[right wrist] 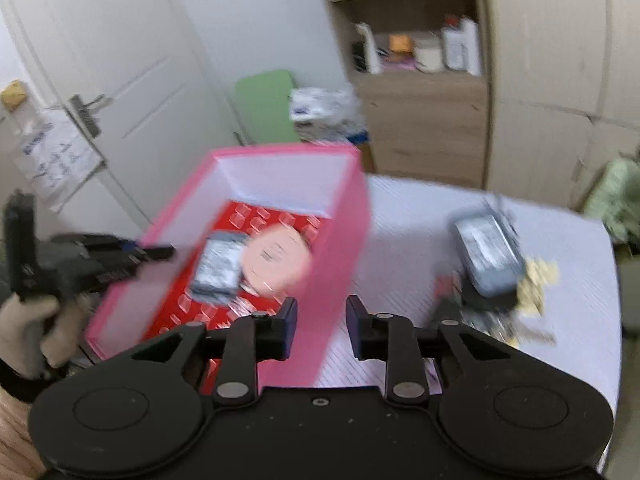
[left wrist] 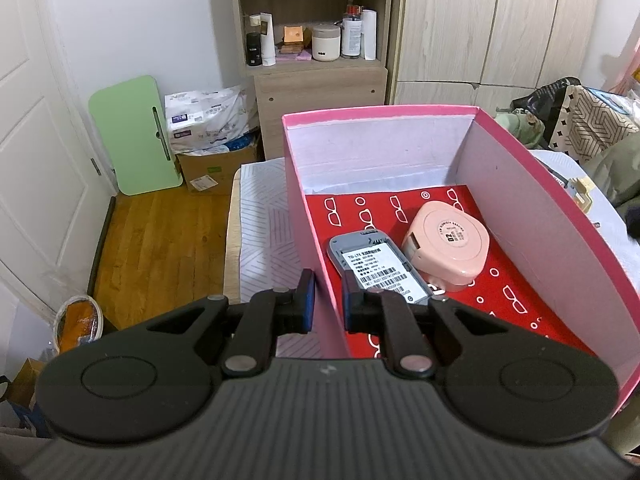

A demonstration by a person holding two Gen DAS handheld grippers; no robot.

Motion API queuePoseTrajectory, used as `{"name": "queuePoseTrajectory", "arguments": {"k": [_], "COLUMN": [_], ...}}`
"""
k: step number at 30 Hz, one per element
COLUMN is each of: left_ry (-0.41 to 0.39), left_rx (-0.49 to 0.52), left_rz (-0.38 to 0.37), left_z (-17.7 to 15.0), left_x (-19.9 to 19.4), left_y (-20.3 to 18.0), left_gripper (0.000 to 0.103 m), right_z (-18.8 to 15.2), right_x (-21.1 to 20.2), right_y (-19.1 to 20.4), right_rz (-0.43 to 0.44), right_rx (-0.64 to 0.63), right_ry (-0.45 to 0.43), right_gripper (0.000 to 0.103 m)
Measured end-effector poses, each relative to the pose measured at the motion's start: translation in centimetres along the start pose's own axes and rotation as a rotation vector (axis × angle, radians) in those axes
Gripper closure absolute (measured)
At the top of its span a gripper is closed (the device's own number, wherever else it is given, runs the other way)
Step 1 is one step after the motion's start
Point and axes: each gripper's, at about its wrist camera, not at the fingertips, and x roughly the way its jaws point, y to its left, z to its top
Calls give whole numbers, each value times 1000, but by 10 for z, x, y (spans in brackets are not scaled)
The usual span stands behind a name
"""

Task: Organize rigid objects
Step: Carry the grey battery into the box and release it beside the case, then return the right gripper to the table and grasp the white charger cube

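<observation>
The tabletop (right wrist: 408,216) carried a pink box (left wrist: 532,208) at its left side, and the left gripper (left wrist: 329,300) was clenched on the box's near-left wall, seemingly to steady it while things were dropped in. Inside, on the red lining, lay a grey device (left wrist: 376,268) label-up, touching a pink round case (left wrist: 448,244) to its right. The right gripper (right wrist: 322,324) hovered over the box's right wall with its jaws parted and nothing between them. A grey gadget (right wrist: 486,256) remained on the tabletop among blurred clutter, to the right of and beyond that gripper, probably the next item to collect.
</observation>
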Motion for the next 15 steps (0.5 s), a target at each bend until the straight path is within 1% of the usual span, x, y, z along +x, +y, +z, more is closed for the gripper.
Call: {"name": "queuePoseTrajectory", "arguments": {"k": [1, 3, 7, 8, 10, 13, 15], "left_ry": [-1, -1, 4, 5, 11, 13, 12], "left_rx": [-2, -3, 3, 4, 12, 17, 16], "left_rz": [1, 2, 10, 11, 12, 11, 12], "left_z": [0, -1, 0, 0, 1, 1, 1], "left_x": [0, -1, -1, -1, -1, -2, -2], "left_y": [0, 0, -2, -2, -4, -4, -4], "left_gripper": [91, 91, 91, 91, 91, 91, 91], "right_z": [-8, -22, -49, -54, -65, -70, -68], "right_x": [2, 6, 14, 16, 19, 16, 16], "right_y": [-7, -18, -36, -39, -44, -46, -50], "right_rz": [-6, -28, -76, -90, -139, -195, -208], "right_rx": [13, 17, 10, 6, -14, -70, -105], "right_ry": [12, 34, 90, 116, 158, 159, 164], "right_gripper": [63, 60, 59, 59, 60, 59, 58]}}
